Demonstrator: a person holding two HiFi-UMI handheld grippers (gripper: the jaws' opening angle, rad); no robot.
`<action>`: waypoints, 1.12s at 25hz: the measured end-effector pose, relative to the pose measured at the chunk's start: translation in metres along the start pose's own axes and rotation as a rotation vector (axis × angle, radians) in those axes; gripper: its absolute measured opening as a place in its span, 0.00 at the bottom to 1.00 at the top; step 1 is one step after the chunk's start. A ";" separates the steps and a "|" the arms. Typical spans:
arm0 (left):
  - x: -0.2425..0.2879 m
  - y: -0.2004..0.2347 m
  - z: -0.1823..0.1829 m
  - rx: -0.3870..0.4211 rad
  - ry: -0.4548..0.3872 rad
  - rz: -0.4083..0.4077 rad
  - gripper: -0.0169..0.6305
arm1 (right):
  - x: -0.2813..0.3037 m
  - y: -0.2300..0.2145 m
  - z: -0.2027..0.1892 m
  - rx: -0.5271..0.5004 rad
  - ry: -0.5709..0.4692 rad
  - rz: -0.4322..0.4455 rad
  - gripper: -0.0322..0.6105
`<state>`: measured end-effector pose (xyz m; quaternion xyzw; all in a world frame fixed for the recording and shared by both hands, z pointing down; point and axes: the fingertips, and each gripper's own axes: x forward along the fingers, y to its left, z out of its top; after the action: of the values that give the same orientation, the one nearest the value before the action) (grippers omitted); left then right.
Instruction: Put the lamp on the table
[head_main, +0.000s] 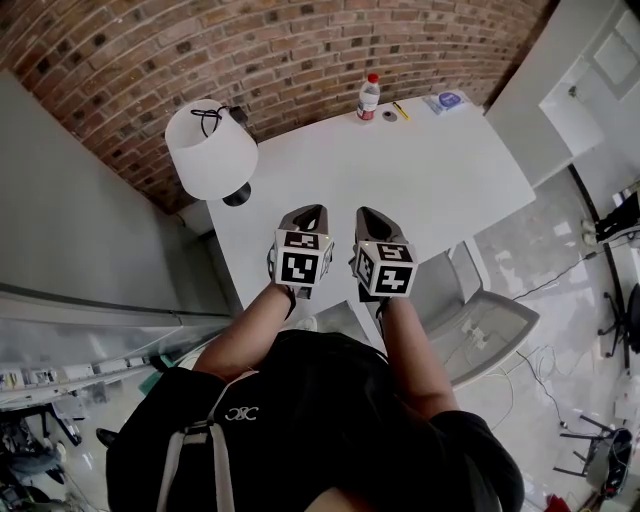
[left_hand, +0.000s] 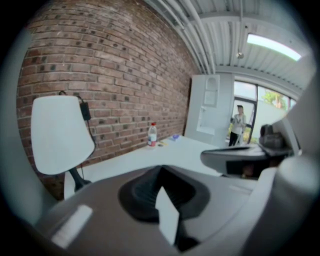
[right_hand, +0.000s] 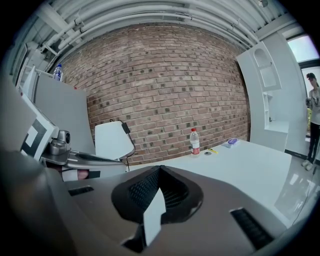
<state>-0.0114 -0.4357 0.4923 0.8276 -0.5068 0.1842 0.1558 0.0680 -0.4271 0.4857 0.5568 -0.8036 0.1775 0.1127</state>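
While left gripper (head_main: 311, 211) and right gripper (head_main: 367, 213) sit pressed together, tapered white lamp (head_main: 208, 150), smooth table (head_main: 410, 175), brick wall (head_main: 250, 50).

Hiding most of the lamp's (head_main: 210, 150) stem under its own shade, upper left of the head view; showing only a dark foot (head_main: 238, 195) at the table (head_main: 400, 180) edge. Blurring the whole near foreground of the left gripper view. Leaving the small items (head_main: 399, 110) beside the bottle (head_main: 368, 97), top centre, too small for identifying. Cutting off a bystander (right_hand: 312, 120) at the right edge of the right gripper view.
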 end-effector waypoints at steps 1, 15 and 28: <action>0.000 0.002 -0.001 -0.005 0.001 0.003 0.03 | 0.000 0.001 0.000 -0.004 0.001 0.000 0.04; 0.003 0.016 -0.016 -0.058 0.033 -0.002 0.03 | 0.004 0.008 -0.014 -0.043 0.058 -0.016 0.04; 0.005 0.020 -0.011 -0.047 0.029 -0.011 0.03 | 0.008 0.010 -0.005 -0.017 0.017 -0.018 0.04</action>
<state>-0.0288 -0.4434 0.5056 0.8237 -0.5041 0.1835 0.1834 0.0556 -0.4285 0.4915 0.5616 -0.7990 0.1743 0.1258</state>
